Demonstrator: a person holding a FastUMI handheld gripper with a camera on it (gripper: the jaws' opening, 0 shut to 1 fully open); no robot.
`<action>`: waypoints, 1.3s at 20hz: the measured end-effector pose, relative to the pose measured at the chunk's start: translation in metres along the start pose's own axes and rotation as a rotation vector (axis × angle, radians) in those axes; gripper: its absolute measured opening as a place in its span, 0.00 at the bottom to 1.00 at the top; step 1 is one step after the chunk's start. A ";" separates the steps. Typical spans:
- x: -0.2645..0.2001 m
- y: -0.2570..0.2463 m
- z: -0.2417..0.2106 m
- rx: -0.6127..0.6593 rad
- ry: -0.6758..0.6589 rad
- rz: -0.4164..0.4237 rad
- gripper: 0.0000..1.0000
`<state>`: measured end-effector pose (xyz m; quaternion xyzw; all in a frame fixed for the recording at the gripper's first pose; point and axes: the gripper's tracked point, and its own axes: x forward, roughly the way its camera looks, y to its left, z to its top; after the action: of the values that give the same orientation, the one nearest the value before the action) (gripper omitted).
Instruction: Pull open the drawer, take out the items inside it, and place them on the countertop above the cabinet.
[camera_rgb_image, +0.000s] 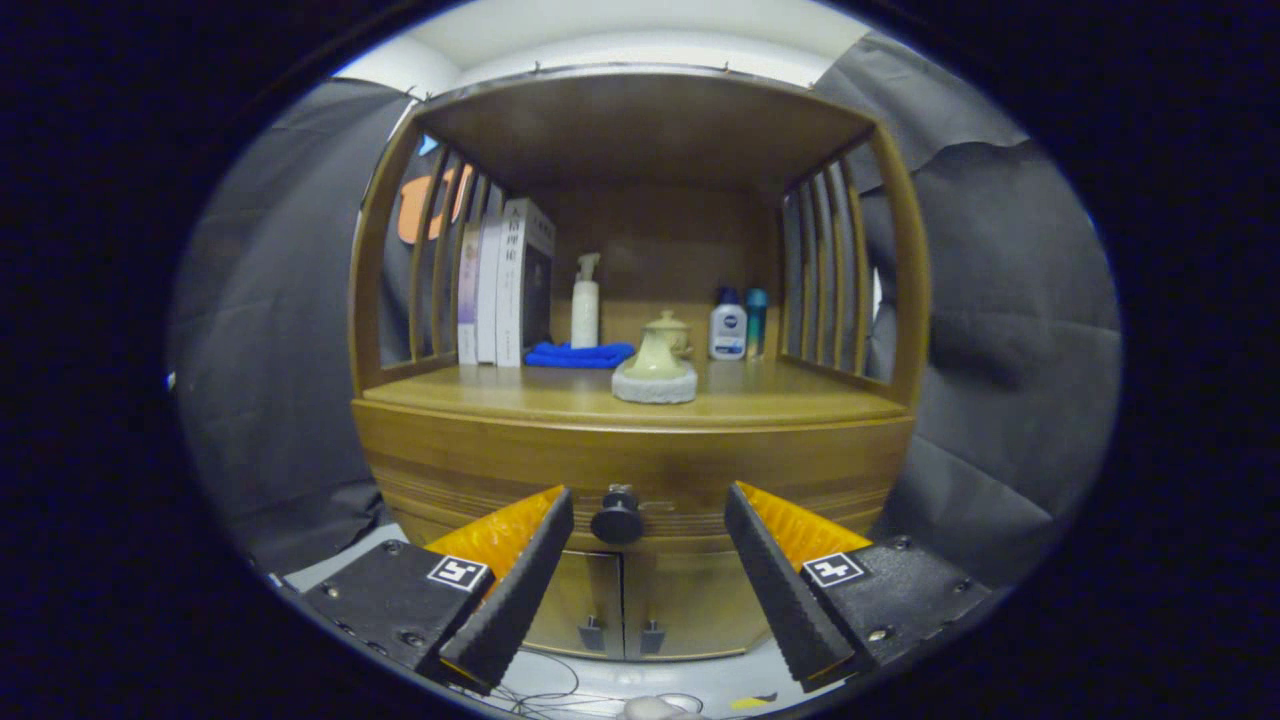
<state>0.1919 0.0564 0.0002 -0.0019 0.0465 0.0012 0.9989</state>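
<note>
Drawer (640, 470) lies closed, long axis crosswise, knob (617, 518) facing between the spread fingers (520, 570).

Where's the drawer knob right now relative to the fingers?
In the gripper view the drawer knob sits on the closed drawer front, between the open gripper fingers and slightly ahead, nearer the left finger, above the cabinet doors.

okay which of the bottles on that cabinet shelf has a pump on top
The tall white bottle standing behind the blue cloth, beside the books. The two bottles at the right have plain caps. The open tool straddles the drawer knob, not gripping it.
</note>
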 end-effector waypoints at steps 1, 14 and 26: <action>-0.021 -0.007 0.006 0.025 -0.018 -0.009 0.99; -0.184 -0.050 -0.022 0.085 -0.074 -0.007 0.99; -0.204 -0.032 -0.028 0.046 -0.077 0.042 0.99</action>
<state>-0.0139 0.0242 -0.0082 0.0220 0.0080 0.0209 0.9995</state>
